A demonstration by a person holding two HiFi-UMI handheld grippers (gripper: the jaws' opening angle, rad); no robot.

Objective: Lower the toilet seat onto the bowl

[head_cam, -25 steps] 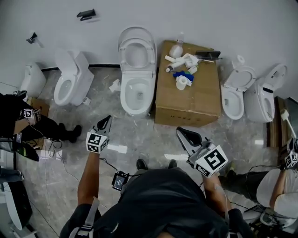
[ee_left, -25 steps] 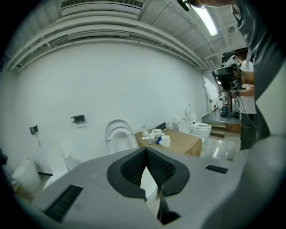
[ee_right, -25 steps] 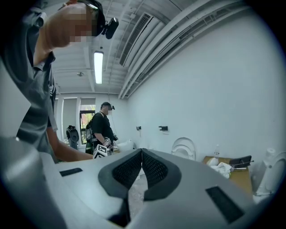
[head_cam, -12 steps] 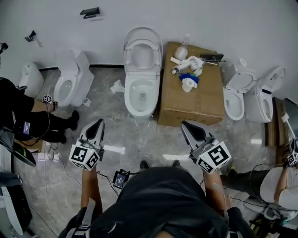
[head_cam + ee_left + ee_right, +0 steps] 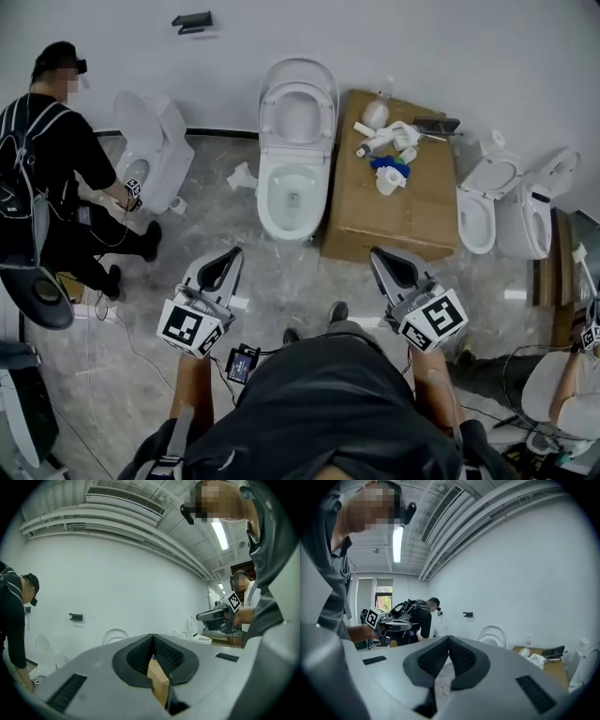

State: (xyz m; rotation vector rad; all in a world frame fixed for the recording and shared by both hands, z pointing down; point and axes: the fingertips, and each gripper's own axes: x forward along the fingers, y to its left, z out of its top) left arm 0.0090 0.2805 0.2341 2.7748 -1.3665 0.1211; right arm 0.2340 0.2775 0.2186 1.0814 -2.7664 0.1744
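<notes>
The toilet seat [image 5: 298, 86] stands raised over its bowl [image 5: 266, 195]. The left hand-held gripper [image 5: 228, 258] and right hand-held gripper [image 5: 382, 257] are clenched, empty, apart from it.

Head cam sits high and looks steeply down on the floor [image 5: 281, 272]; the toilet [image 5: 296, 150] stands far off at the wall [image 5: 450, 47]. Cams on left gripper [image 5: 228, 261] & right gripper [image 5: 386, 261] ride low and face approx. level along own fingers [image 5: 166, 657] to the same wall. All 3 share the toilet; each gripper cam sees also the other gripper.
</notes>
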